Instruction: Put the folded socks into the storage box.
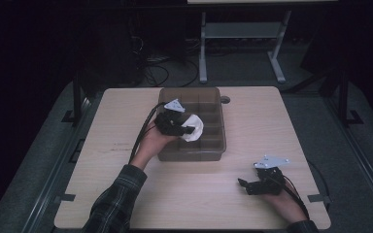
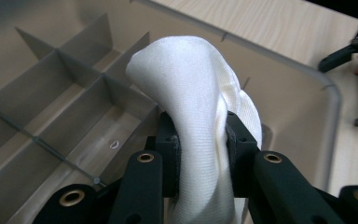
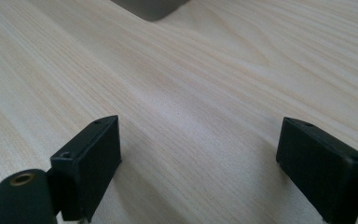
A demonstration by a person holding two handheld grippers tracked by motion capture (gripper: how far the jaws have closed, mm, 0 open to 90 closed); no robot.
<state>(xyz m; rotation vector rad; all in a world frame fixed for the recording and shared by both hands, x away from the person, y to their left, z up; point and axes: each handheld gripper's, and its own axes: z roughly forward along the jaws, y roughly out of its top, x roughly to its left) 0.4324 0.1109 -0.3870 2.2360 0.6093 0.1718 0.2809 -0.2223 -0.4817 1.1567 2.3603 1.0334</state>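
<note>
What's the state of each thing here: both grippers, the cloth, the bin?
left gripper: shut on the white cloth, held over the bin.
white cloth: bunched, pinched between the jaws, above the compartments.
divided bin: upright on the table, the compartments in sight are bare.
right gripper: open, nothing between the jaws, over bare tabletop.
table: light wood, carries the bin.

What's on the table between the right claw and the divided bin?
Nothing: in the high view, bare wooden table separates the open right claw from the divided bin. The right gripper view shows the same bare stretch.
</note>
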